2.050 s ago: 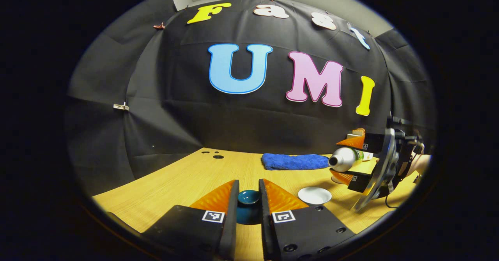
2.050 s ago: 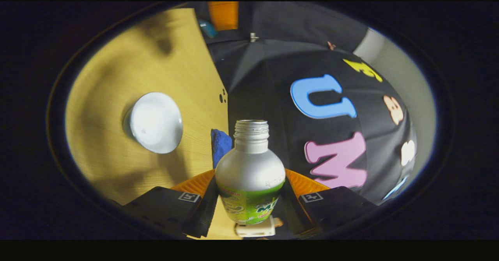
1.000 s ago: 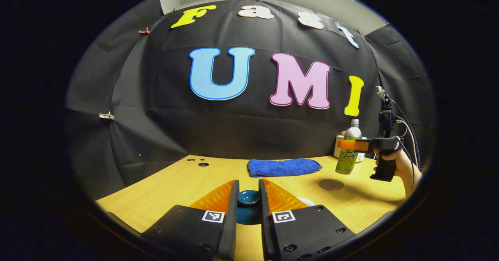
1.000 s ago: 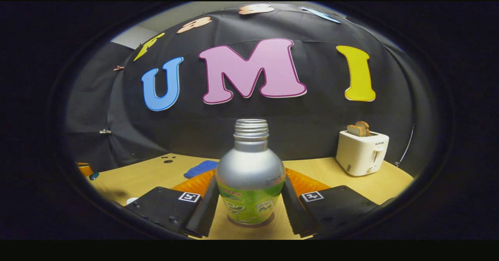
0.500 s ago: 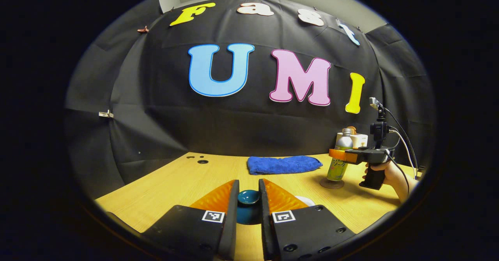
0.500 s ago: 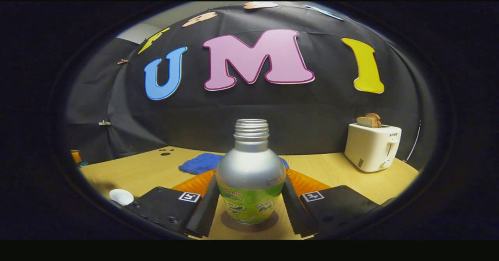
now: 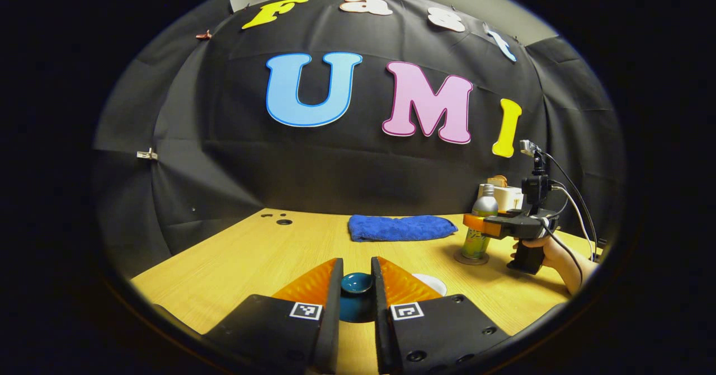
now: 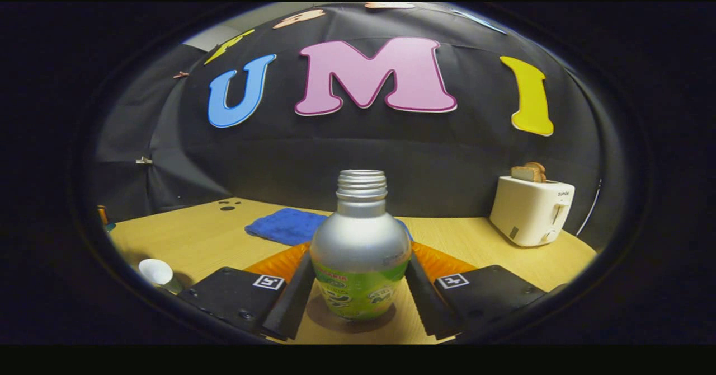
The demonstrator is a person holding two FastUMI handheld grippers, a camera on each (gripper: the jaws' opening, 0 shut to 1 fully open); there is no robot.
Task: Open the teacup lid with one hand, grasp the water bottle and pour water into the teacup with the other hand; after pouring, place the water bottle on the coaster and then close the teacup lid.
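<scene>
Two handheld grippers work over a light wooden tabletop (image 7: 251, 257) in a booth. In the left gripper view, the left gripper (image 7: 356, 285) sits low near the front edge of the tabletop, its two fingers pressed in on the knob of a dark teal teacup lid (image 7: 356, 282), which it holds clamped between them. Just to the right of those fingers, part of the white teacup (image 7: 433, 281) shows on the tabletop, uncovered. Farther off toward the right edge, a hand (image 7: 551, 252) holds the right gripper (image 7: 478, 224) level around the water bottle (image 7: 479, 226).

In the right gripper view, the silver water bottle (image 8: 359, 252) with a green label stands upright, its threaded mouth uncapped. It rests on a round dark coaster (image 8: 319, 316), seen as a dark disc under its base. The right gripper (image 8: 358, 277) has a finger on each side of the bottle, very close to it; whether both are pressing on it cannot be told. The white teacup (image 8: 156, 272) shows at the far left of this view.

A folded blue towel (image 7: 398, 227) lies toward the back edge of the tabletop. A white toaster (image 8: 530, 210) with bread in its slots stands near the back right corner.
</scene>
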